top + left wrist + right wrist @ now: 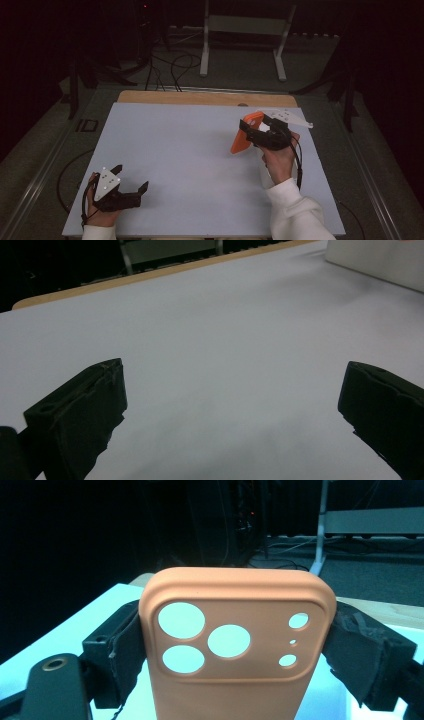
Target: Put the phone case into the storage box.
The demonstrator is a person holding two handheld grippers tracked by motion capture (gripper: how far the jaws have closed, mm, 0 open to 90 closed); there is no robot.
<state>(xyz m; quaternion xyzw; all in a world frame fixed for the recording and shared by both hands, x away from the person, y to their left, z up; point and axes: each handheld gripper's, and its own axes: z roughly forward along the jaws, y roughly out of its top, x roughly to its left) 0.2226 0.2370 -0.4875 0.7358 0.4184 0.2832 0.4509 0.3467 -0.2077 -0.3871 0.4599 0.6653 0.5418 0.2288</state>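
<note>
An orange phone case is being gripped across its width by the right gripper, the two black jaws being pressed against its long side edges just below the camera cut-outs. Relative to the white table mat, the case is being held above the right part, nearer the far edge than the near one, with its lower end close to the mat; whether that end is touching cannot be told. The long axis of the case is being kept steeply upright, tilted a little, with the camera end pointing up and away from the person. In the right gripper view the outer back, with its three large round holes and three small ones, is being turned towards the camera.

The case is judged to be light, thin-walled and somewhat flexible, likely a soft matte plastic or silicone, so it is not thought to be fragile, though it may be bowed inward if squeezed hard. Hold is best being taken on the side rims, where the walls are stiffened by the lip, rather than across the open hollow.

The left gripper is being rested over the near left corner of the mat, its jaws being held wide apart with nothing between them.
</note>
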